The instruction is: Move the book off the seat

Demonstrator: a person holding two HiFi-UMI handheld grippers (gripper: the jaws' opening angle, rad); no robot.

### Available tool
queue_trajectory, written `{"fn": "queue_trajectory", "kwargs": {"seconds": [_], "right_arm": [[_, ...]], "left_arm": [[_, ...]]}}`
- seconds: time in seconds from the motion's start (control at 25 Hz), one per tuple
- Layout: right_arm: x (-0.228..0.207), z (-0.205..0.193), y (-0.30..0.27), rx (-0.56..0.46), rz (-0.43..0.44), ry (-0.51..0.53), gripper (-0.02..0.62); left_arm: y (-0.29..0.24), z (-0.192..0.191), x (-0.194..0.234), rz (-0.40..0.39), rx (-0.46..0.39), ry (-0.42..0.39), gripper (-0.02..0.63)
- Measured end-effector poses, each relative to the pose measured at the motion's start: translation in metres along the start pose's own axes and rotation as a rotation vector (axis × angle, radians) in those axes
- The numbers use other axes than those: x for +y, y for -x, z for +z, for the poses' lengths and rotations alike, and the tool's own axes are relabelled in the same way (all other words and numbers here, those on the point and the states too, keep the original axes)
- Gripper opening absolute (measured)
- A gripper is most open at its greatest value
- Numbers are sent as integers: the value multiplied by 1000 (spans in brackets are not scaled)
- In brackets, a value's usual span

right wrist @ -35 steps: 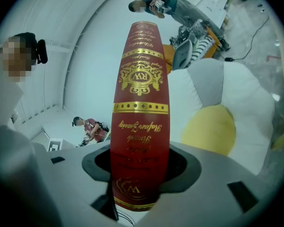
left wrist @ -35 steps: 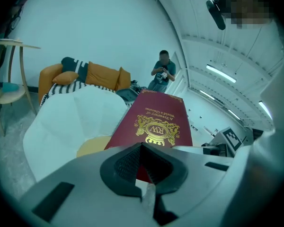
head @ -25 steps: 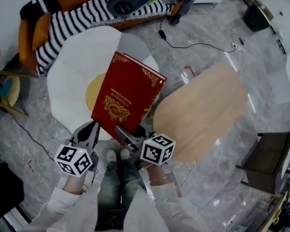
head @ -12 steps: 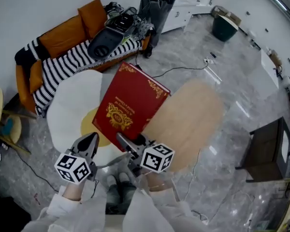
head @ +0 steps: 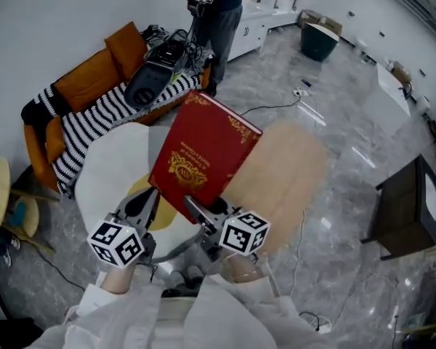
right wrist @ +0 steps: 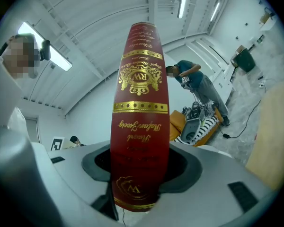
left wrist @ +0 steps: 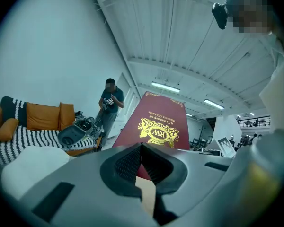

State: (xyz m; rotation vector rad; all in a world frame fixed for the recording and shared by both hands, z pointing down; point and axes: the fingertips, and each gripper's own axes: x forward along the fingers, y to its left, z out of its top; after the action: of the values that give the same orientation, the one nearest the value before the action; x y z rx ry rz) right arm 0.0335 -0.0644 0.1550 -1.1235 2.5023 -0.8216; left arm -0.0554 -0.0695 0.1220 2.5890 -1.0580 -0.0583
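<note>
A large red book [head: 203, 155] with gold print hangs in the air, tilted, above the near edge of a white round seat [head: 109, 173] with a yellow middle. My right gripper [head: 196, 208] clamps its lower end across the spine, which fills the right gripper view as the book [right wrist: 139, 117] rises between the jaws of the right gripper [right wrist: 139, 174]. My left gripper [head: 147, 198] is at the lower left corner. In the left gripper view its tips [left wrist: 142, 148] meet on the lower edge of the book's cover [left wrist: 158, 126].
A pale wooden round table [head: 283, 173] stands right of the seat. An orange sofa [head: 80, 100] with a striped blanket and dark gear lies behind. A person [head: 218, 6] stands at the back. A dark cabinet [head: 407, 209] is at the right, and cables cross the floor.
Both grippers have lifted the book well up from the seat, keeping their hold. The head view has risen too, so the sofa, the floor behind and the standing person have come into sight.
</note>
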Motion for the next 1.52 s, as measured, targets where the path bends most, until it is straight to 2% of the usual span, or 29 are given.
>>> {"fn": "queue_trajectory", "kwargs": {"seconds": [0.32,0.56,1.16,1.32,1.52], "right_arm": [[3,18,24,-72,-59,39,239],[6,23,38,-105,-129,81,241],[-6,20,133,-227,-329,39,239],[-18,25,161,-258,-383,29,239],[-42,29,173,-280,-417,11,239]], "left_arm": [[-10,5,-30,-116,7,-31,6],[-22,0,-52,-201,45,-42,6],[-41,-34,-114,-367,117,-37,6],[-53,-46,-134,-411,143,-36,6],[-76,-58,-139,-437,173,-33,6]]}}
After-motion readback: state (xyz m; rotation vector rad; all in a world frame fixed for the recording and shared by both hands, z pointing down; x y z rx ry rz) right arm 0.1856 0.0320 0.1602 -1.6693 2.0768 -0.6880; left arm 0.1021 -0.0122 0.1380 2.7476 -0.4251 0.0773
